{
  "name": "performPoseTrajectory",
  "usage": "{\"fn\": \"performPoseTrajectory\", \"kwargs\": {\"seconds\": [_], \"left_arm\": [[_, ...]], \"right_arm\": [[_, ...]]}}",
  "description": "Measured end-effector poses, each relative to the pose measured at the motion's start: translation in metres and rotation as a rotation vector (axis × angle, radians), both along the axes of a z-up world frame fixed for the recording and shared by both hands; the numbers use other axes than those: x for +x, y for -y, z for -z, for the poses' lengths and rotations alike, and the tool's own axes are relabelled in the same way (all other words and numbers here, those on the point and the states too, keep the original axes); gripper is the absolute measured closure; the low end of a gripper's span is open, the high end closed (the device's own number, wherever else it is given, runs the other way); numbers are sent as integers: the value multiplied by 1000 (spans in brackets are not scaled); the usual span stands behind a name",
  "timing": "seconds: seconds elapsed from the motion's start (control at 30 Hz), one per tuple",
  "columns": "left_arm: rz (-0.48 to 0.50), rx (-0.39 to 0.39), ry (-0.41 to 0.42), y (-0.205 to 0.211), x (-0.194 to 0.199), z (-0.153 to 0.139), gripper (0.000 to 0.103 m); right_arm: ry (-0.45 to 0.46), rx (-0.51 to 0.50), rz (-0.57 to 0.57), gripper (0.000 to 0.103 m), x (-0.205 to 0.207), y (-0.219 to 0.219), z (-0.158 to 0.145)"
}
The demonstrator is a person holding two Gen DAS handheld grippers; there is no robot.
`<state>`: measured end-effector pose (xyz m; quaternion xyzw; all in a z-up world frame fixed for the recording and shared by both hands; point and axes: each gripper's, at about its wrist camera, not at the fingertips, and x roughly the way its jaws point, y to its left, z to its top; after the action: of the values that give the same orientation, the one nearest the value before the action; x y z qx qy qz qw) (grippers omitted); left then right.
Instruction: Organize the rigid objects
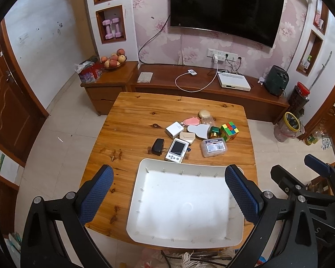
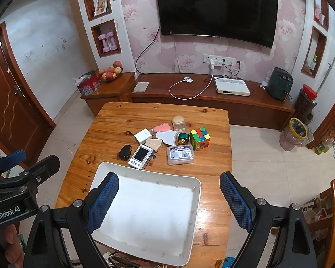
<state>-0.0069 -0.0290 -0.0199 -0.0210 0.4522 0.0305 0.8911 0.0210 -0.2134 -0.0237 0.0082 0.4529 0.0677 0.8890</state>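
Note:
A white tray (image 1: 143, 172) stands empty at the near edge of the wooden table (image 1: 131, 111); it also shows in the right wrist view (image 2: 197, 192). Beyond it lies a cluster: a black plug adapter (image 1: 158, 146), a white handheld device (image 1: 177, 150), a clear lidded box (image 1: 214, 147), a Rubik's cube (image 1: 229, 130), a green-gold box (image 1: 214, 132), a white charger cube (image 1: 174, 129), a beige case (image 1: 188, 137), a white bear-shaped box (image 1: 198, 130), a pink item (image 1: 191, 120) and a small jar (image 1: 205, 115). My left gripper (image 1: 168, 195) and right gripper (image 2: 169, 201) hover open and empty above the tray.
A low wooden TV cabinet (image 1: 212, 91) runs behind the table with a white set-top box (image 1: 233, 81) and a cable. A fruit bowl (image 1: 114, 61) sits on the side cabinet. A bin (image 1: 288, 126) stands on the tiled floor to the right.

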Motion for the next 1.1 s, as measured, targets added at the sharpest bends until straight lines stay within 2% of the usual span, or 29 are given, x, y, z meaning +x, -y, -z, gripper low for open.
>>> {"fn": "performPoseTrajectory", "kwargs": {"seconds": [0.33, 0.6, 0.9, 1.1], "left_arm": [[-38, 8, -19, -2, 7, 0, 3], [-15, -1, -39, -17, 24, 10, 3], [47, -24, -101, -42, 69, 29, 3], [80, 7, -156, -61, 108, 58, 3]], "right_arm": [[-17, 31, -17, 10, 7, 17, 10], [-47, 42, 17, 10, 18, 19, 22], [-95, 32, 105, 10, 43, 9, 32], [-146, 36, 157, 10, 70, -4, 54]]}}
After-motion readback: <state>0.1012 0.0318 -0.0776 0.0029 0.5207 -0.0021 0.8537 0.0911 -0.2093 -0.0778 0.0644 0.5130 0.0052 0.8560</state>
